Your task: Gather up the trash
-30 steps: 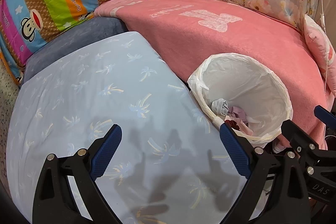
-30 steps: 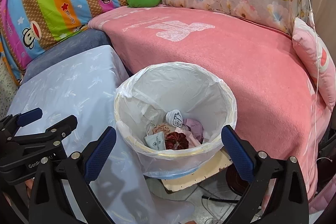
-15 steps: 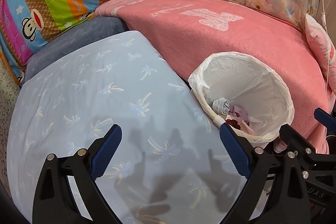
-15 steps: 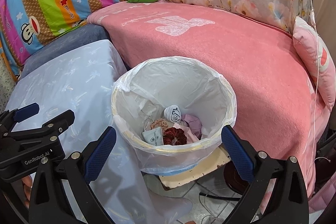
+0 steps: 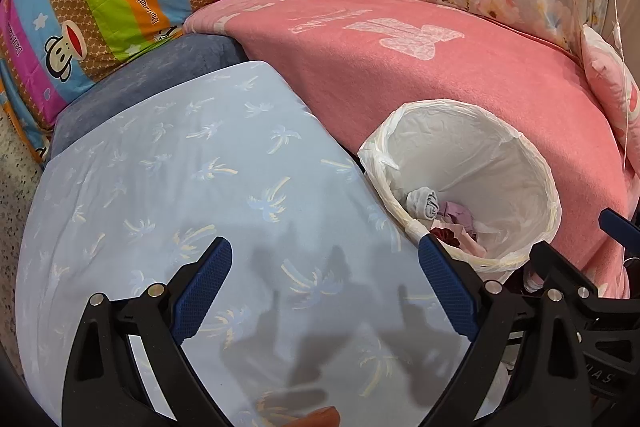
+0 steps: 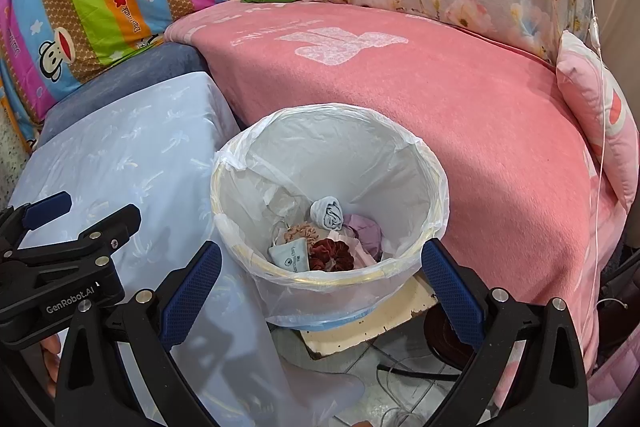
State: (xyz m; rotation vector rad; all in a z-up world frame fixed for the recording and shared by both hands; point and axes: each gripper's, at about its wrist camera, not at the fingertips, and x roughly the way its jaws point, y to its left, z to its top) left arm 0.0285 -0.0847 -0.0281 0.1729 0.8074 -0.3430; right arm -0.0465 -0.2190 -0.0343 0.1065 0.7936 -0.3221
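**Both grippers empty, bin already loaded**

Right now the trash bin (image 6: pixel 330 203), lined w/ a white bag, stands on the floor in the notch between the pink blanket (image 6: pixel 460 99) and the light-blue palm-print cover (image 5: pixel 180 187), tight against the edges of both. Inside, at the bottom: a rolled grey cloth (image 6: pixel 328 213), a dark-red scrunchie (image 6: pixel 332 255), a small white packet (image 6: pixel 290 255), a mauve scrap (image 6: pixel 366 229).

Right gripper (image 6: pixel 318 289): jaws spread wide, nothing between them, hanging above the near rim of the bin & looking straight down into it. Left gripper (image 5: pixel 324 291): also spread wide, empty, over the blue cover's near edge; the bin lies to its right, just past its right finger.

Key relation: the bin mouth faces up, its axis vertical, and the right gripper is the nearer one, centred on it. The left is offset sideways, so it would need to swing right to reach.

No loose trash visible on the blanket or blue cover in either view. Judging by that, collecting looks done or nearly so; any next pick would mean finding an item outside these views, then returning to the bin from above.
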